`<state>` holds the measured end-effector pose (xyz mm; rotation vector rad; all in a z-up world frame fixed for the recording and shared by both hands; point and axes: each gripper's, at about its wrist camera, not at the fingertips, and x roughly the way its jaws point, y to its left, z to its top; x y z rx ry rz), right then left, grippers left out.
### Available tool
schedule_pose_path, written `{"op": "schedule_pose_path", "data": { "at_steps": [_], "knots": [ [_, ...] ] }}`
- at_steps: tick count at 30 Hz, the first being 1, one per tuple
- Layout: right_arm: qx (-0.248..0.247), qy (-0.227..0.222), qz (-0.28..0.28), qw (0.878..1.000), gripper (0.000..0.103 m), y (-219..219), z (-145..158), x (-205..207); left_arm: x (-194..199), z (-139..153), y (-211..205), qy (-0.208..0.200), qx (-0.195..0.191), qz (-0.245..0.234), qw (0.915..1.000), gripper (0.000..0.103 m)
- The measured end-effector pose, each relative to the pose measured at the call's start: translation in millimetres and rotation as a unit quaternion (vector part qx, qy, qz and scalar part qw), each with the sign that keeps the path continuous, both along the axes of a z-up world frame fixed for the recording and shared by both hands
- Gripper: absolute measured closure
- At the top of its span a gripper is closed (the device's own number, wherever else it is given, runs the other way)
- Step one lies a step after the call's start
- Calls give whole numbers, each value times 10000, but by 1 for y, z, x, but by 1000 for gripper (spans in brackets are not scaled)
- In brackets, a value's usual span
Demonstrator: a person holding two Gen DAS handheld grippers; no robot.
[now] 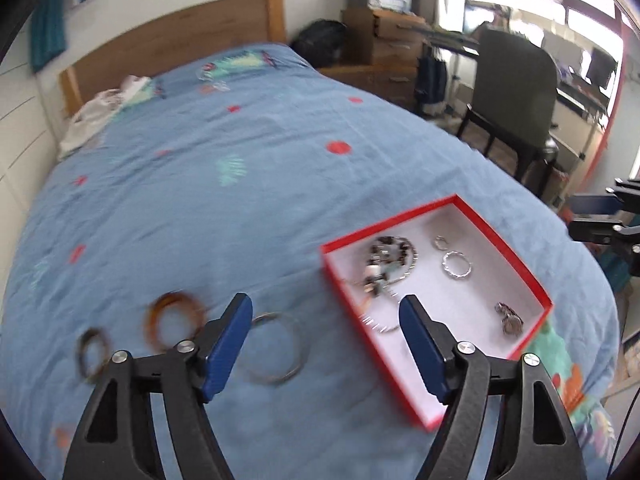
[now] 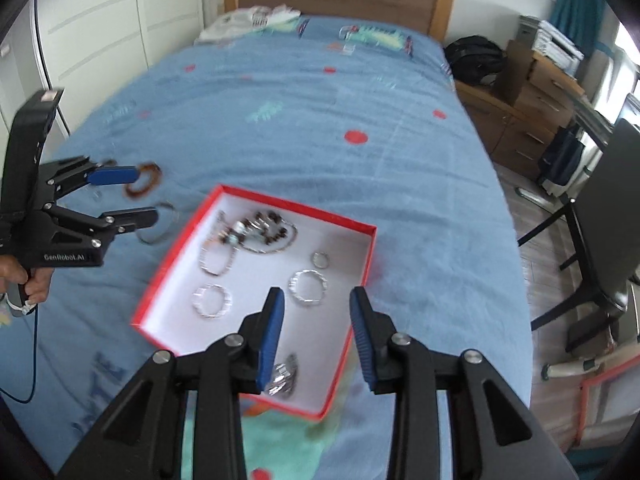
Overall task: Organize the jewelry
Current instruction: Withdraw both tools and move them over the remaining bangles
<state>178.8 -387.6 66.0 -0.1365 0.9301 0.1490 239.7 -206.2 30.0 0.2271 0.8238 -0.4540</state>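
On the bedspread, red box skewed diagonally, both hand-held grippers agape, empty.

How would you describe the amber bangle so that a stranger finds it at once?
On the blue bedspread, look left of the red box, where three loose bangles lie. The amber bangle is the middle one: it is thick and orange-brown, while the silver bangle nearer the box is thin and the dark bangle is smaller.

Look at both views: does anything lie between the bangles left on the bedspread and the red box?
Nothing visible does. The amber bangle, dark bangle and silver bangle lie on bare blue bedspread beside the red box. The open left hand-held gripper hovers above them, empty.
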Motion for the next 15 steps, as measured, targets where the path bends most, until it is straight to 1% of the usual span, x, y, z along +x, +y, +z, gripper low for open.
{"op": "schedule_pose_path", "data": {
  "at_steps": [1,3,4,6,7,9,12,15],
  "knots": [
    [3,-69,-25,10000,69,3,8,-7,-10,12,18,-95,-11,82,9999,27],
    [44,-259,-95,9996,62,16,31,-27,-23,27,43,-249,14,189,9995,24],
    [51,-334,-111,9994,61,21,39,-35,-33,38,62,-352,22,271,9990,23],
    [118,-522,-129,9985,59,35,57,-53,-47,49,90,-469,2,408,9981,20],
    [148,-585,-139,9981,58,42,65,-61,-56,58,111,-537,-13,539,9971,20],
    [155,-674,-131,9975,54,57,76,-75,-67,67,138,-635,-22,707,9955,19],
    [161,-795,-58,9967,53,82,88,-96,-87,81,188,-785,-130,1048,9913,18],
    [222,-881,70,9958,53,108,96,-114,-104,89,224,-886,-188,1325,9870,16]
  ]
}}
